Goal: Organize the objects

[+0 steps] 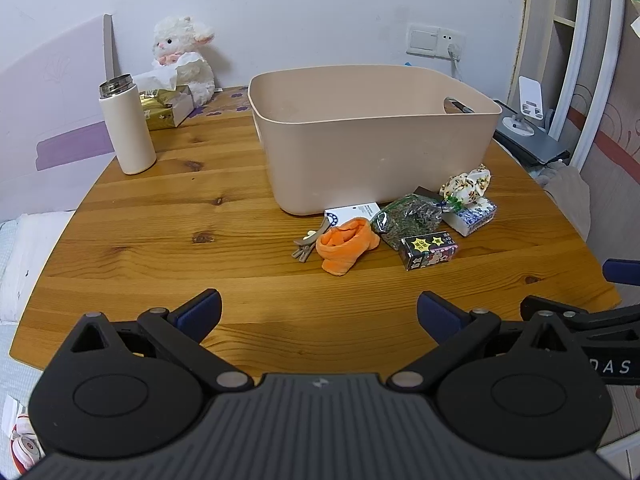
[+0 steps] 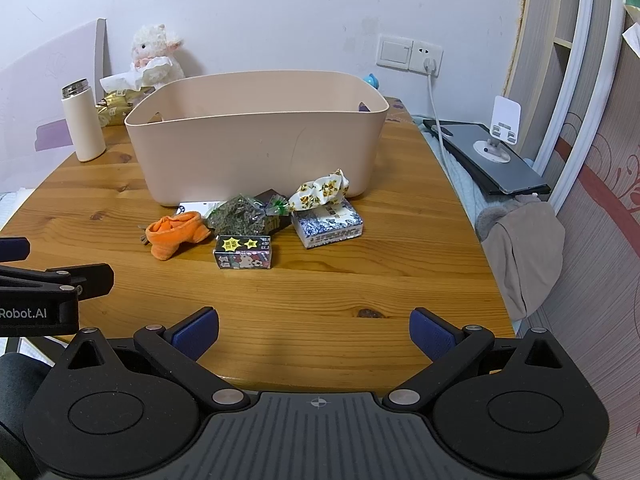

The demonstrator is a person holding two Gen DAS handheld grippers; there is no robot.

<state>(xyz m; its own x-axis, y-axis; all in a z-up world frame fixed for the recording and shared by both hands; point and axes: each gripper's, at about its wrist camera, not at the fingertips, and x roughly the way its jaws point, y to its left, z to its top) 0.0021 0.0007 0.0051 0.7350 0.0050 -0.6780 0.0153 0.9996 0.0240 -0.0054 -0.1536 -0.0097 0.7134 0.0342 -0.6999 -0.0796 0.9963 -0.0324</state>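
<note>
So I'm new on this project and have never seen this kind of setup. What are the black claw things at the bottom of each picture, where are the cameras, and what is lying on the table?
The black claws are two hand-held grippers; a person carries one in each hand, and there is no robot arm. Each has a wide-angle camera looking forward along its two blue-padded fingers. One picture comes from the left gripper, the other from the right gripper. Both are open and hold nothing.

On the wooden table stands a beige bin. In front of it lies a small pile: an orange sock, a clear bag of dried herbs, a small dark printed box, a blue-and-white tissue pack, a flowered cloth, a white card and some keys. Further back are a white flask, a tissue box and a plush lamb.
</note>
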